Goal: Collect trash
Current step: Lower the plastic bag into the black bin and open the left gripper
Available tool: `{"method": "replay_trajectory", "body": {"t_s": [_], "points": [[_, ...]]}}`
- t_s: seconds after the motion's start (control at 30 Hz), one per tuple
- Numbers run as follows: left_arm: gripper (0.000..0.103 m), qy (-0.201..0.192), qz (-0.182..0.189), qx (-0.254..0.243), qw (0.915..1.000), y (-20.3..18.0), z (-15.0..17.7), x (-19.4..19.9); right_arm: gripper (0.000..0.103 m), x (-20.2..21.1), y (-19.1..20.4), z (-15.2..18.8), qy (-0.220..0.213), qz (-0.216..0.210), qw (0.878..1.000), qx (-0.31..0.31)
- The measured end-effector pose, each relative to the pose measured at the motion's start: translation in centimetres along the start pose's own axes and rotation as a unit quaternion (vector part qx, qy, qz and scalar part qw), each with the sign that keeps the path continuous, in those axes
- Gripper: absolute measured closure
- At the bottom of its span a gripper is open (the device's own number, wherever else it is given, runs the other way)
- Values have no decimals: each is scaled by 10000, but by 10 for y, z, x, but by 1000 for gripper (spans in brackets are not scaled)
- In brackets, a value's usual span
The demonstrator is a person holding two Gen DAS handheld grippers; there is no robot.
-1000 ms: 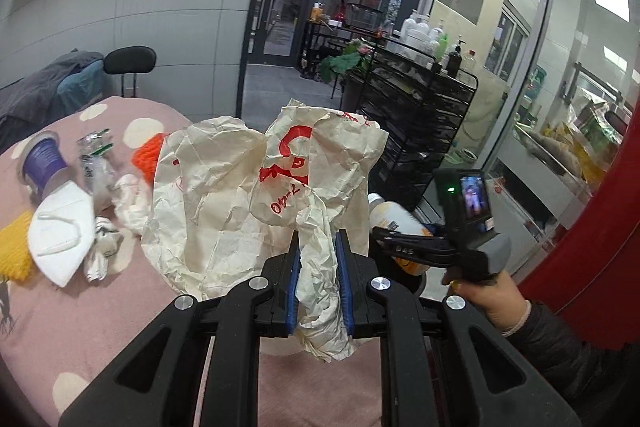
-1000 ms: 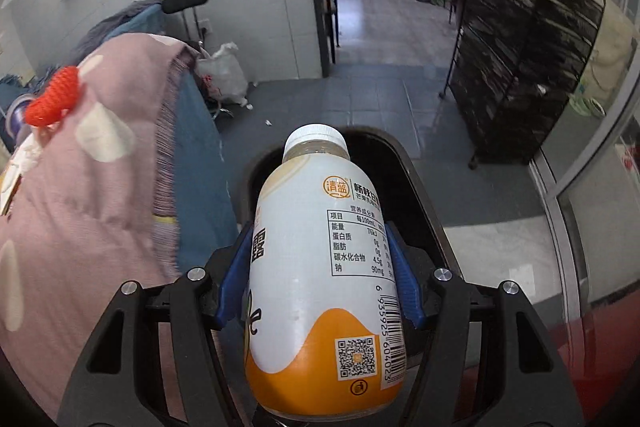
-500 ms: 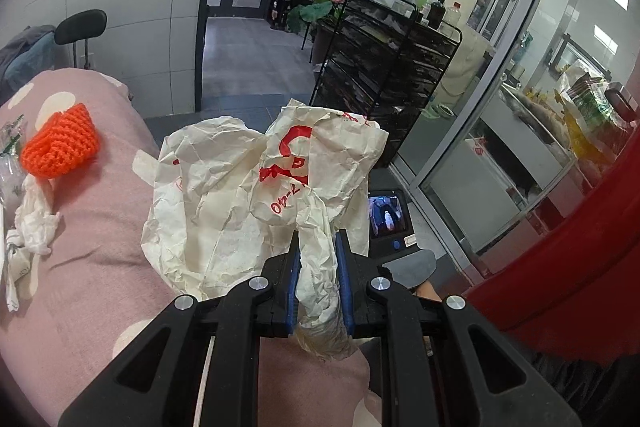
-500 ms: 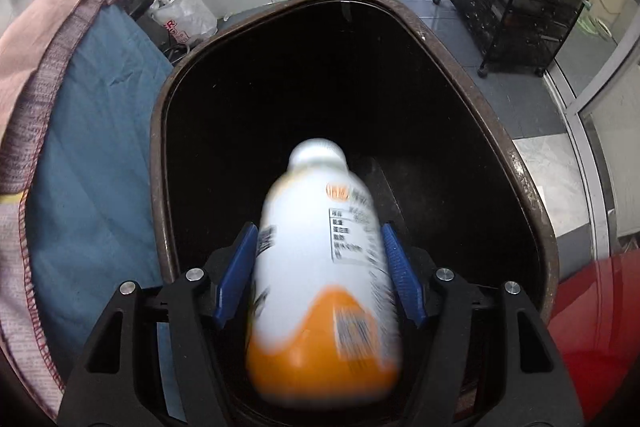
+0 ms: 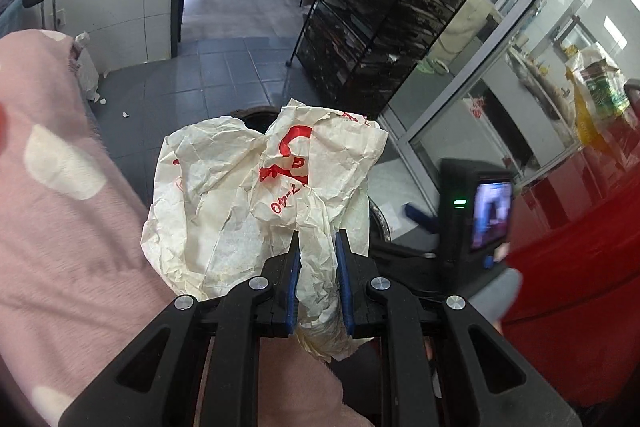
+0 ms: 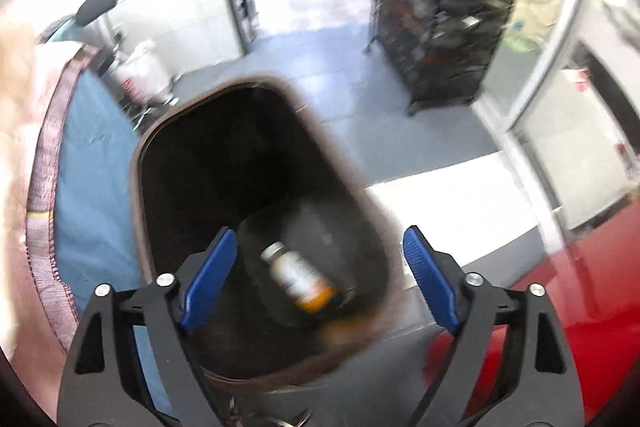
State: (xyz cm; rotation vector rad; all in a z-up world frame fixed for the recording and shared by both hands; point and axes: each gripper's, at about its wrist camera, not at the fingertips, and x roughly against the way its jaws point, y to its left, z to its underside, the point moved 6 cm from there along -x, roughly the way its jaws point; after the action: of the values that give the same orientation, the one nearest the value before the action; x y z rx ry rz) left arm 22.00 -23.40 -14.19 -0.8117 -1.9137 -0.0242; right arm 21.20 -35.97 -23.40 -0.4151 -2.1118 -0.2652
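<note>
We see even indoor light in the left wrist view — crisp through the centre, where the crumpled paper wrapper shows every crease, though the pink cloth at lower left softens and the red surface at right glows out of focus. Straight lines bow toward the dark circular corners. Our right wrist view is smeared by motion — the rack at upper right streaks, the wall at upper left is washed out, and the bin interior sinks into deep shadow

The crumpled paper wrapper carries red print: a large curved logo mark and the characters "7-40" (seen inverted). The bottle label is blurred, unreadable.
</note>
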Motion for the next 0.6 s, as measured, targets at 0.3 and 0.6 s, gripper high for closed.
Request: {"method": "replay_trajectory", "body": {"t_s": [0.3, 0.6], "points": [[83, 499, -147, -202, 9984, -11, 6, -35, 13, 20, -52, -2, -138, 399, 9979, -496], [21, 509, -389, -628, 9960, -13, 9, -39, 13, 31, -65, -6, -195, 274, 9961, -819]]}}
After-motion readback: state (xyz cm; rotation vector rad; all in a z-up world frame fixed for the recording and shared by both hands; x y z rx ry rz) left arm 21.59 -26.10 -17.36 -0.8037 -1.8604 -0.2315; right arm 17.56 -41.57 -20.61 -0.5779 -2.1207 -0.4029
